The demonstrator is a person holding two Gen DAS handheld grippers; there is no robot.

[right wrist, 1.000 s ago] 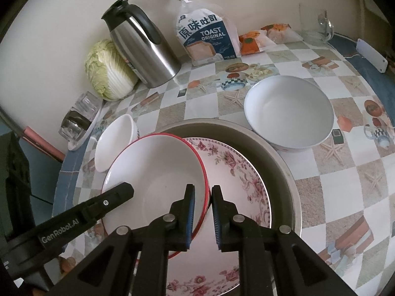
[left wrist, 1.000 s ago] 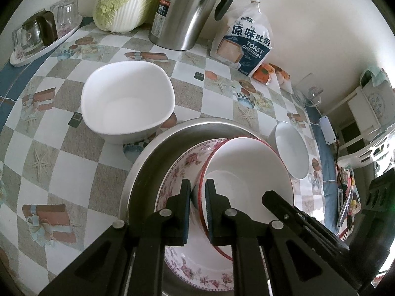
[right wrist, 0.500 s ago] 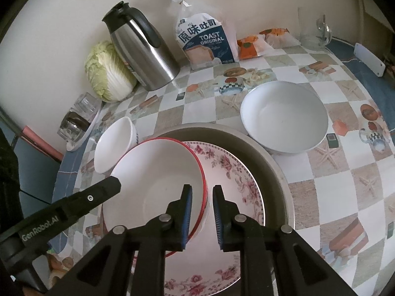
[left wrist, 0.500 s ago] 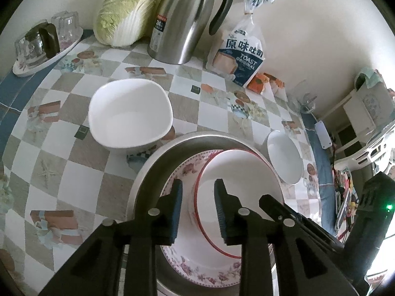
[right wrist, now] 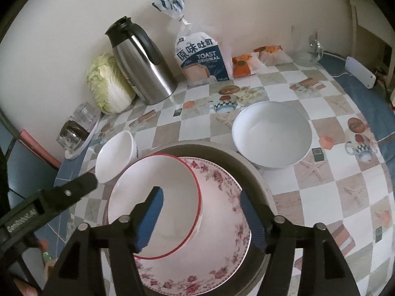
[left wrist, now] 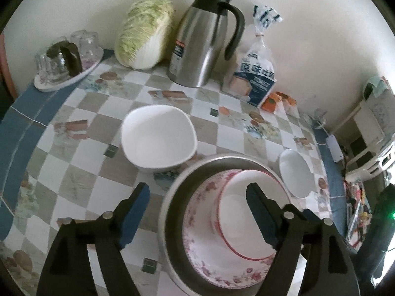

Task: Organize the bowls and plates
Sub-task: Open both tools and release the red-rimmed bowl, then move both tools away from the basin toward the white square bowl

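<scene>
A red-rimmed white bowl (left wrist: 237, 209) (right wrist: 155, 197) rests in a floral plate (left wrist: 202, 241) (right wrist: 222, 222), which lies in a metal basin (left wrist: 172, 212) (right wrist: 256, 172). My left gripper (left wrist: 197, 190) is open and empty above the basin's near edge. My right gripper (right wrist: 200, 194) is open and empty above the bowl's rim. A large white bowl (left wrist: 158, 138) (right wrist: 271, 133) stands on the table beside the basin. A small white bowl (left wrist: 296, 175) (right wrist: 116, 155) stands on the basin's other side.
Against the wall stand a steel thermos jug (left wrist: 205, 42) (right wrist: 140, 64), a napa cabbage (left wrist: 143, 32) (right wrist: 106, 83), a toast bag (left wrist: 256, 74) (right wrist: 200, 56) and a tray of glasses (left wrist: 64, 61) (right wrist: 76, 130). The left gripper's body (right wrist: 47, 207) shows in the right wrist view.
Both grippers have opened wide, let go of the red-rimmed bowl and pulled back and up. The bowl now rests in the floral plate.
</scene>
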